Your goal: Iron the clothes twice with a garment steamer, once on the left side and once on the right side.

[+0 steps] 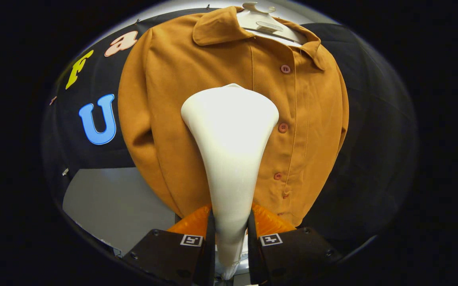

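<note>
Your gripper (pixel 231 234) has both fingers clamped on the white garment steamer (pixel 230 143) by its narrow handle. Its wide head rises ahead of the fingers, over the shirt's left front beside the button row. The mustard shirt (pixel 165 99) hangs from a white hanger (pixel 266 26).

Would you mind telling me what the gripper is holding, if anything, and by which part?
The gripper is shut on the white funnel-shaped garment steamer, both fingers pressing its narrow handle end, its wide head toward the brown button-up shirt.

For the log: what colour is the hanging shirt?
Plain mustard-brown shirt, matching buttons; gripper view.
</note>
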{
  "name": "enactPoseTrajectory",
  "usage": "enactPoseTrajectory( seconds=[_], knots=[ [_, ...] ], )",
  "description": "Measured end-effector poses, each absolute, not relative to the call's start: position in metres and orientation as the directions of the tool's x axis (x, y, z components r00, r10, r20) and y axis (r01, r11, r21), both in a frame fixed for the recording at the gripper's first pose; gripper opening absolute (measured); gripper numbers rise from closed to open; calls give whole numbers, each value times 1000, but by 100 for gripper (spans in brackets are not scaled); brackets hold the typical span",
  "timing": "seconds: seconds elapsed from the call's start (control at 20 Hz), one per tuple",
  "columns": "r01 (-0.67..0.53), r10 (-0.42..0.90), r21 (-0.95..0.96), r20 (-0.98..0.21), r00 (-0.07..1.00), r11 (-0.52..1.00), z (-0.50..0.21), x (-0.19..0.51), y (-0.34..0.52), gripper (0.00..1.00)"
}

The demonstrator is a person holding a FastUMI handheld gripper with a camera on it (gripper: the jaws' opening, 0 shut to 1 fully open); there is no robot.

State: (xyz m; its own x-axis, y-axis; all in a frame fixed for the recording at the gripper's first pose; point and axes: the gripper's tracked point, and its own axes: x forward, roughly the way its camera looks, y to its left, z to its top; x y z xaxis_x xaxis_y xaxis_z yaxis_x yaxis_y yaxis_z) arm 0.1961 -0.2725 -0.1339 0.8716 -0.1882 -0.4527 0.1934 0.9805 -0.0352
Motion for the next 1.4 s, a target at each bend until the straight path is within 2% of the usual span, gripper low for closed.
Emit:
enactPoseTrajectory(
  seconds=[1.0,1.25,1.4],
  knots=[
    [203,-166,-39,-735,657,978,-289,150,-290,37],
    [207,-153,-28,-770,620,978,-309,134,-289,38],
    [236,-174,-24,-747,641,971,-295,120,-299,37]
  ],
)
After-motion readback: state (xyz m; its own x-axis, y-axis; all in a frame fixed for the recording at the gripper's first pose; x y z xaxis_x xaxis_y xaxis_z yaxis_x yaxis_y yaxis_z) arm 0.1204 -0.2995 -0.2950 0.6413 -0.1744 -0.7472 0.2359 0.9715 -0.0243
